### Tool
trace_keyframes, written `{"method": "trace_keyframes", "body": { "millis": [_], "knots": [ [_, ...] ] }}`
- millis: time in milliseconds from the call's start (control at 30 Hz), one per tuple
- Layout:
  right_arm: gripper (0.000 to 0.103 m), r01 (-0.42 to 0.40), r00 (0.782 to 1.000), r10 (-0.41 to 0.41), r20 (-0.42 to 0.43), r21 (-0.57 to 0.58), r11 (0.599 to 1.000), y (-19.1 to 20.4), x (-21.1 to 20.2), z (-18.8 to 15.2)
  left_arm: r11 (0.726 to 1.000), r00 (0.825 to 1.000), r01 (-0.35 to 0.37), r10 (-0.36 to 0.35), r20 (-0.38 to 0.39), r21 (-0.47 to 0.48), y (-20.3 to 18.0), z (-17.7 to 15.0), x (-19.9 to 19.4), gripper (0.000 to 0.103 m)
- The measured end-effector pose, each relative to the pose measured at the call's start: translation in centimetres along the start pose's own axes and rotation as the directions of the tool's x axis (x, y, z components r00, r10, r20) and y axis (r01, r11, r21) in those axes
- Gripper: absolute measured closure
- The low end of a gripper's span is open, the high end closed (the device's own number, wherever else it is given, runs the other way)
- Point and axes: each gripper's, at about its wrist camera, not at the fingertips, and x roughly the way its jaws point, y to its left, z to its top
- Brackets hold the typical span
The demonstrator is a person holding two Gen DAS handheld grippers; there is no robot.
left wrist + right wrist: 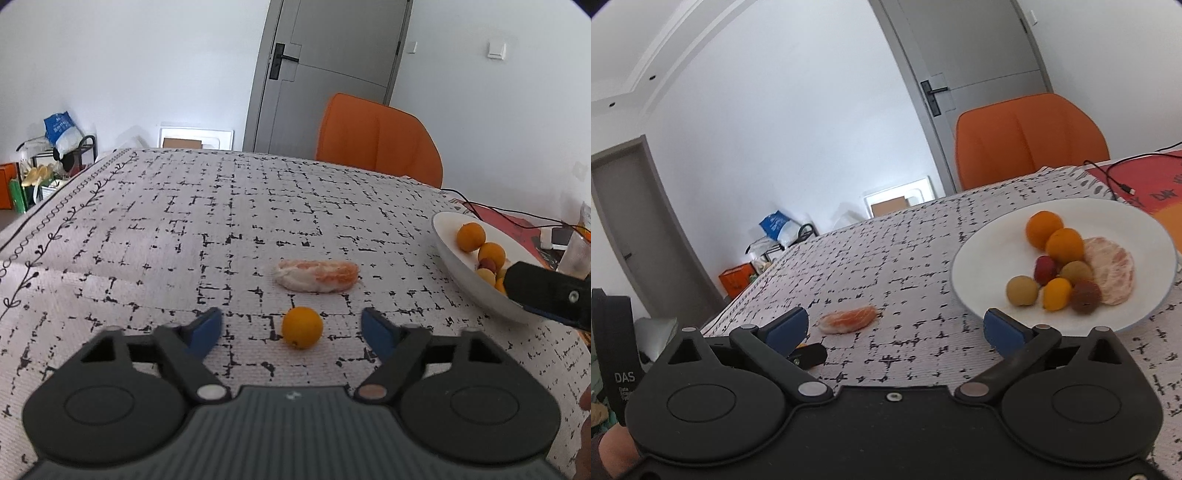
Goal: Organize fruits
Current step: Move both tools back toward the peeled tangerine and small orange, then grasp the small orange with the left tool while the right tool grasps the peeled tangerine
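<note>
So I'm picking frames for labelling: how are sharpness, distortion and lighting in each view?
Left wrist view: sharp on the small orange and peeled segment; fisheye bends the door; soft daylight, faint shadows. Right wrist view: fruits in the white bowl look slightly smeared, the orange chair has soft edges, and the walls curve strongly.

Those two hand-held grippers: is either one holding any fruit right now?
No. The left hand-held gripper stands open around a small round orange fruit without touching it; the right hand-held gripper is open and empty.

Small orange (302, 327) on cloth; peeled segment (317, 275) behind; plate (975, 258) fruit-filled.
</note>
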Motion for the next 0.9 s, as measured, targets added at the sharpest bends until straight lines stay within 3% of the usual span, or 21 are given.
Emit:
{"method": "trace_keyframes", "body": {
  "millis": [100,133,167,567,900],
  "knots": [
    [0.0,-0.002,1.0,0.002,-0.016,-0.004,1.0,0.4,0.7,0.0,1.0,1.0,-0.006,0.006,-0.002,-0.009,0.2,0.1,0.1,0.058],
    [0.0,-0.003,1.0,0.003,-0.022,-0.003,1.0,0.6,1.0,0.1,1.0,1.0,0.005,-0.005,-0.005,-0.012,0.4,0.1,0.1,0.073],
    [0.0,-0.005,1.0,0.005,-0.027,-0.003,1.0,0.7,1.2,0.0,1.0,1.0,0.01,-0.01,-0.009,-0.015,0.5,0.1,0.1,0.081],
    [0.008,-0.01,0.994,0.003,-0.112,-0.057,0.998,2.4,4.4,-0.1,0.998,1.0,0.014,-0.012,0.028,-0.067,2.7,0.5,-1.1,0.081],
    [0.011,0.001,0.984,-0.024,-0.178,-0.125,0.992,4.5,7.5,0.0,0.992,0.998,-0.023,0.031,0.063,-0.126,5.6,1.0,-2.1,0.081]
  ]
}}
